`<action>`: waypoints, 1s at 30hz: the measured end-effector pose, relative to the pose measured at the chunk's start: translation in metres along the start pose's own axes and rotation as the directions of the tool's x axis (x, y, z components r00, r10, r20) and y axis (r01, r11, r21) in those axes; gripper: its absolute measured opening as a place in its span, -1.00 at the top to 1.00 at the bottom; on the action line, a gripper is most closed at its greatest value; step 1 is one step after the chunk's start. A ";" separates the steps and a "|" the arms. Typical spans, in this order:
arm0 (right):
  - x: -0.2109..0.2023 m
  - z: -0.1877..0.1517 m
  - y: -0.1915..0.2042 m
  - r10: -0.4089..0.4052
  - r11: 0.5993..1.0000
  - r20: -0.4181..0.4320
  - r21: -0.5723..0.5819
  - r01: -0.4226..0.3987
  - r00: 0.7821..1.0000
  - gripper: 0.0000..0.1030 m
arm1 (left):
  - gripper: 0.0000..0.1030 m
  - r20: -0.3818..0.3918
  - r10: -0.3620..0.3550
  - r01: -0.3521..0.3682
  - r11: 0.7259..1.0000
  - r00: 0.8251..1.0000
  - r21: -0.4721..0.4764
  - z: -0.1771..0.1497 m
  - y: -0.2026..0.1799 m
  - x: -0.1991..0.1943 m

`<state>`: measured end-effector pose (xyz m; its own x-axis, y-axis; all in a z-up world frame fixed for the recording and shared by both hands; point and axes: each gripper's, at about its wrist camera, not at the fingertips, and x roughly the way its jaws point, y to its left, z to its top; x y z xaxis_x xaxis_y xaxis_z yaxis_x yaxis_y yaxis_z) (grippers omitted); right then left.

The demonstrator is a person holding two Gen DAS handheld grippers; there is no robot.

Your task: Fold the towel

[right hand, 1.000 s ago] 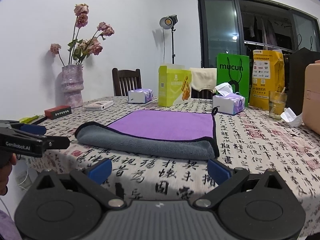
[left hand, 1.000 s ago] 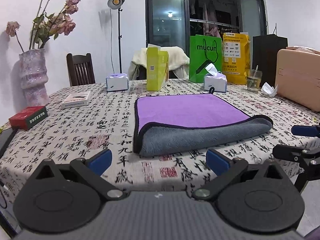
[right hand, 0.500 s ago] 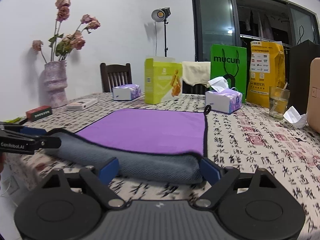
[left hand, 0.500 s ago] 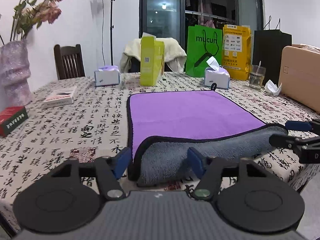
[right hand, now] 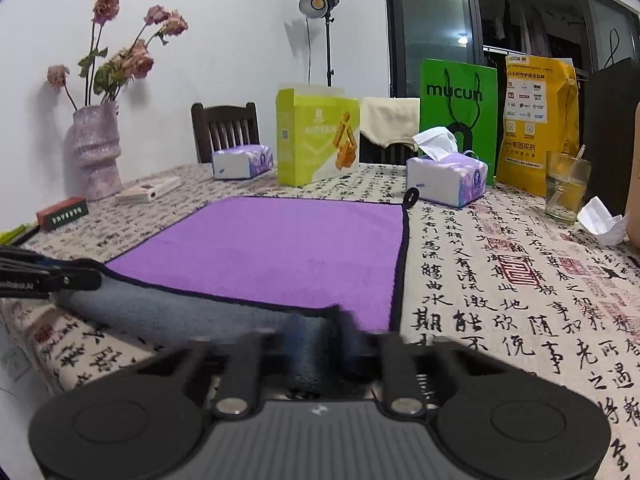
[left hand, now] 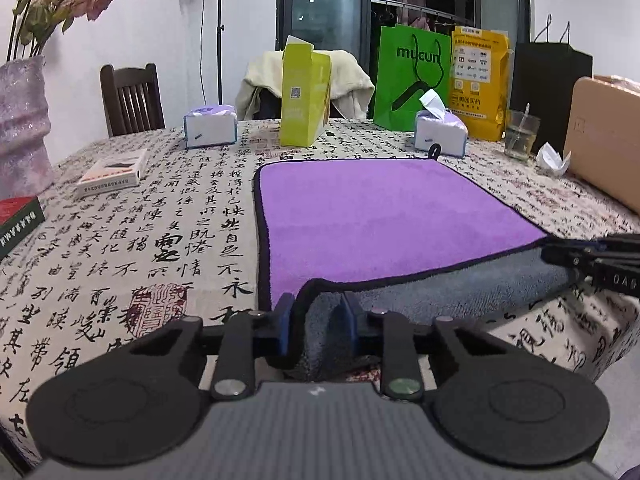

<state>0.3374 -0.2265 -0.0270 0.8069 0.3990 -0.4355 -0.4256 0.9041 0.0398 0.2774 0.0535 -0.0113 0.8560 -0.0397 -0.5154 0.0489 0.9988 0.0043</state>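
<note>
You have both near corners of the towel point(left hand: 384, 216) pinched, left gripper point(left hand: 314, 326) and right gripper point(right hand: 320, 334) each clamped on its rolled grey edge on the table point(left hand: 160, 240); next, likely lift together toward the far edge.

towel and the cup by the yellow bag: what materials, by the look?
Towel: looks like plush microfiber, matte; fuzzy nap, purple face, grey back, black stitched edging, and it bunches softly where the left gripper and right gripper pinch it. Cup: clear, glossy, see-through walls, so glass or hard plastic; the pictures cannot tell which.
</note>
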 end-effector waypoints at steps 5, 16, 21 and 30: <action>0.001 -0.004 0.000 0.002 0.999 0.001 -0.033 -0.002 1.000 0.72 | 0.43 0.001 0.007 -0.007 1.000 1.000 0.012 -0.002 -0.003 0.000; 0.000 -0.001 -0.003 0.017 1.000 -0.006 -0.018 -0.017 1.000 0.88 | 0.69 -0.023 0.013 -0.012 0.999 1.000 0.041 0.006 -0.008 0.003; 0.000 0.003 -0.005 0.023 1.000 -0.010 -0.011 -0.023 1.000 0.91 | 0.88 -0.009 0.014 -0.013 0.997 1.000 0.072 0.008 -0.011 0.003; 0.001 0.016 -0.009 0.009 1.000 0.018 -0.026 -0.008 1.000 0.92 | 0.88 0.019 0.020 -0.021 0.997 1.000 0.068 0.022 -0.006 0.003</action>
<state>0.3493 -0.2319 -0.0135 0.8105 0.4095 -0.4188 -0.4425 0.8965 0.0202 0.2905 0.0473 0.0059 0.8666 -0.0204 -0.4987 0.0655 0.9952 0.0730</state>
